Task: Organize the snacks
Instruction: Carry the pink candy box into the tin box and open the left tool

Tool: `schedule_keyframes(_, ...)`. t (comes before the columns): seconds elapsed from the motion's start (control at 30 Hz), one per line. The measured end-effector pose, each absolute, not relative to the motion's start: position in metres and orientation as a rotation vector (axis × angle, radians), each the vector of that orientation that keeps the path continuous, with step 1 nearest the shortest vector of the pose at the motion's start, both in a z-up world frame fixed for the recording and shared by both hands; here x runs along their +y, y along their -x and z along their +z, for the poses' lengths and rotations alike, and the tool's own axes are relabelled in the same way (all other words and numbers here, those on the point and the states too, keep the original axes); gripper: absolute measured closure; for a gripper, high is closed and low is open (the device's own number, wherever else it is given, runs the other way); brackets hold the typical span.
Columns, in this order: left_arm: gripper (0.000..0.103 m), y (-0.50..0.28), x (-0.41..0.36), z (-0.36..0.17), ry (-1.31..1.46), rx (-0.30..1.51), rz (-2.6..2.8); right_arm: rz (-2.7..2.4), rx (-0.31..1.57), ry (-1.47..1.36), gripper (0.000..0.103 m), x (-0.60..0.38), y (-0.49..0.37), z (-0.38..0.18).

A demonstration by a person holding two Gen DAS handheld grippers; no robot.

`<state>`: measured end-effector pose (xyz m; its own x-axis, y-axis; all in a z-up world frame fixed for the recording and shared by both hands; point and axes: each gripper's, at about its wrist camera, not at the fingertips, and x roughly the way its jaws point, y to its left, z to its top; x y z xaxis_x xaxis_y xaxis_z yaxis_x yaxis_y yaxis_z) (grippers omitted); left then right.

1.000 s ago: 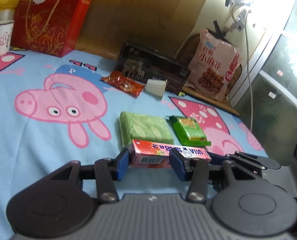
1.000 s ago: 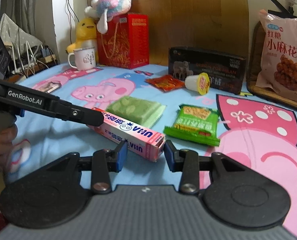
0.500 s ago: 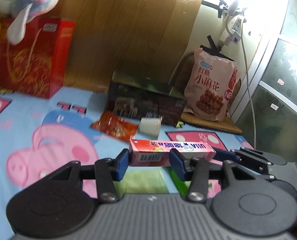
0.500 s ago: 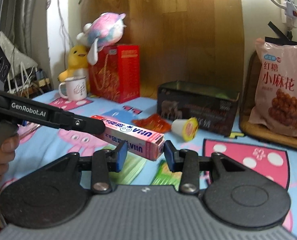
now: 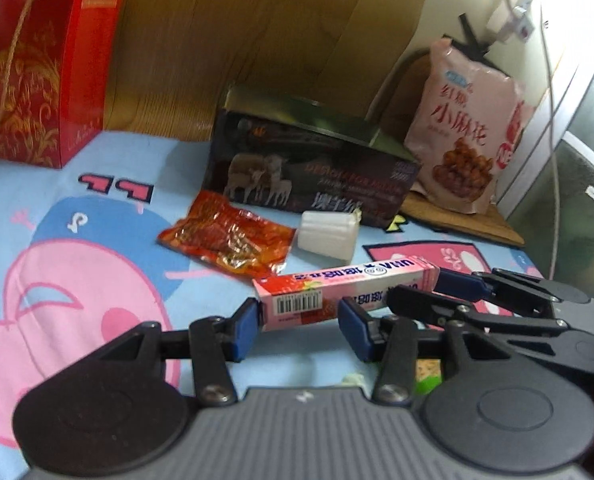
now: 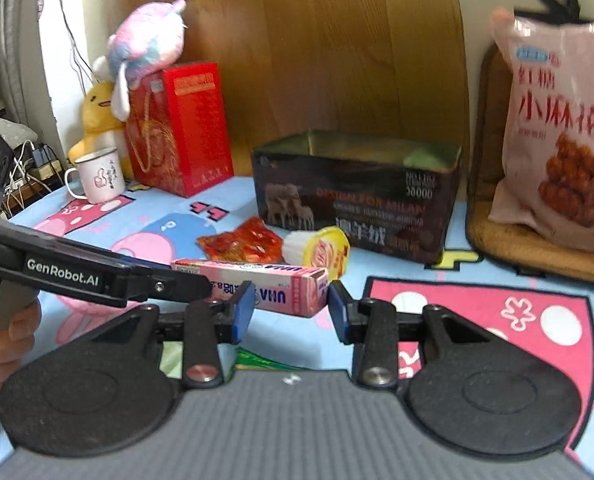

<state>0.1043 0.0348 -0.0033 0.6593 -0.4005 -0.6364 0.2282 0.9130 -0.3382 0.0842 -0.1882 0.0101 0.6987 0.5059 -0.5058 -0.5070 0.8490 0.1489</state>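
A long pink candy box (image 5: 337, 288) is held between both grippers above the blue cartoon cloth. My left gripper (image 5: 299, 330) is shut on its barcode end. My right gripper (image 6: 289, 310) is shut on its other end (image 6: 281, 294); its fingers (image 5: 457, 286) show in the left wrist view too. Beyond the candy box stands an open dark cardboard box (image 6: 357, 192), also in the left wrist view (image 5: 309, 168). A red snack packet (image 5: 225, 236) and a small jelly cup (image 6: 317, 248) lie in front of it.
A red gift box (image 6: 181, 128) with plush toys, and a white mug (image 6: 97, 174), stand at the back left. A large pink snack bag (image 6: 557, 136) leans at the back right on a brown mat. Green packets (image 6: 257, 358) lie under the grippers.
Both grippers have carried the pink candy box up off the cloth and forward toward the dark box. The green packets have dropped below the view.
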Motion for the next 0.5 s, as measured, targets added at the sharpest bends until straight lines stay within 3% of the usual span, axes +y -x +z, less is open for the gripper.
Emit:
schedule_keyframes(0.17,0.059,-0.109,0.038,0.001,0.248,0.78,-0.36,0.565,0.567,0.007,0.06,-0.187,-0.085,0.006)
schedule_keyframes(0.5,0.057,-0.17,0.023,0.074,0.178,0.618,-0.319,0.52,0.372,0.002,0.059,-0.187,-0.127,0.052)
